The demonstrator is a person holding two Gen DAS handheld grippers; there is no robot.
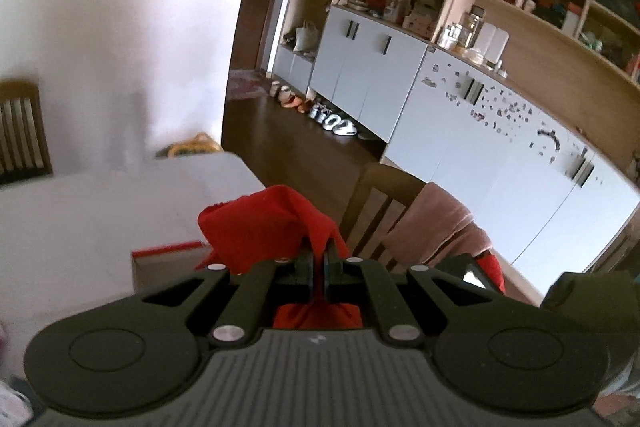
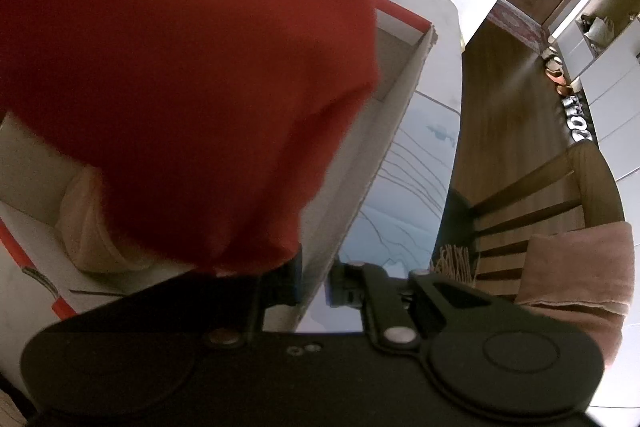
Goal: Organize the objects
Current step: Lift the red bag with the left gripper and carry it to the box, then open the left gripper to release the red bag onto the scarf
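The left gripper (image 1: 319,259) has its fingers clenched on a fold of soft red cloth (image 1: 256,227), which bunches up above the fingertips and also hangs down between the finger arms. Pinching the fabric at a fold like this keeps the limp material gathered, so that it can be carried as one bundle rather than trailing.

From the right wrist view, the same red cloth (image 2: 180,67) fills most of the frame, hanging over a shallow white cardboard box with a red rim (image 2: 404,15). The box sits on the pale bench (image 2: 440,131), whose top shows a faint blue line pattern. Inside the box, near its left wall, lies a rolled beige fabric item (image 2: 88,231), so the box seems to be the place where soft goods are being collected. The cloth is held above the box opening, not yet resting in it, which suggests that it is about to be lowered in beside the beige roll.

The right gripper (image 2: 314,281) sits low at the near wall of the box. The box wall runs through the gap between its fingers, one finger inside and one outside. Whether they are pressing on the wall or merely straddling it, I cannot tell; a grip there would steady the light box while the cloth goes in.

A wooden slatted chair with a pink towel draped on it (image 2: 576,267) stands just beside the bench.
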